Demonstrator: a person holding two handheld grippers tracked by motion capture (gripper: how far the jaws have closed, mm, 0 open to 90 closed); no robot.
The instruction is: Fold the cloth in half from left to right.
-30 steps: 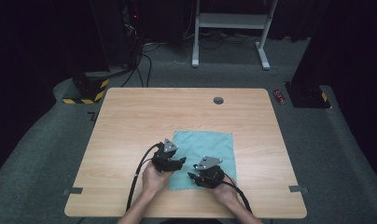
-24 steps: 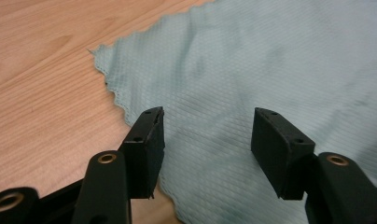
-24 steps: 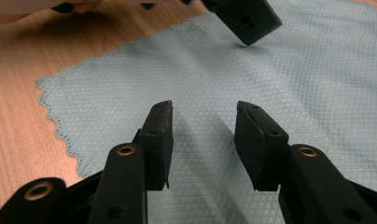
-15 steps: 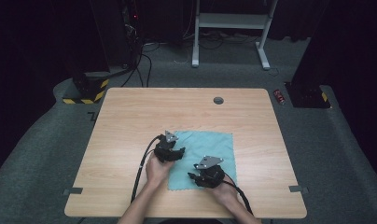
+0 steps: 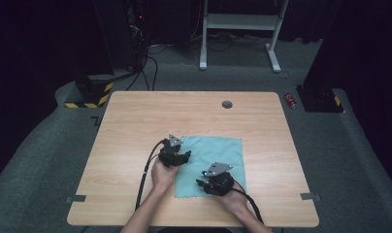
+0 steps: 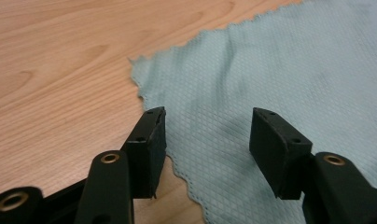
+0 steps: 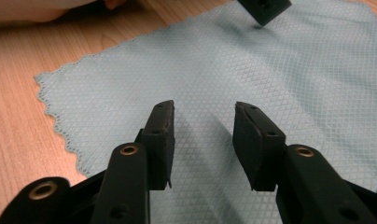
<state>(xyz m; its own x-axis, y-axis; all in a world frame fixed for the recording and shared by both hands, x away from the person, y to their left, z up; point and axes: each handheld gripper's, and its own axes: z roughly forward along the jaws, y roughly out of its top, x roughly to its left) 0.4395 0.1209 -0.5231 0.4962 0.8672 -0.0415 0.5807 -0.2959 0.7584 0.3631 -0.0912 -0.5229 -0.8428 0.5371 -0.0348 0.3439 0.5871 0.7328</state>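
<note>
Left tongs (image 5: 183, 158) slid onto cloth (image 5: 223, 150), tilted low.

The cloth (image 5: 211, 165) is a pale teal blue, woven in a fine diamond grid that shows in both gripper views, with a small scalloped, zigzag edge (image 6: 140, 88) of the same colour. It lies on a table (image 5: 136, 121) of light honey-coloured wood with darker streaks of grain and one small round dark grey disc (image 5: 227, 104) near its far edge. The left gripper (image 6: 207, 135) and the right gripper (image 7: 203, 135) are matt black with brass-coloured rivet rings, each topped in the high view by a grey three-cornered plate (image 5: 217, 168), and the floor (image 5: 359, 160) around is dark grey carpet with a yellow-and-black striped block (image 5: 87, 99) at the left.
</note>
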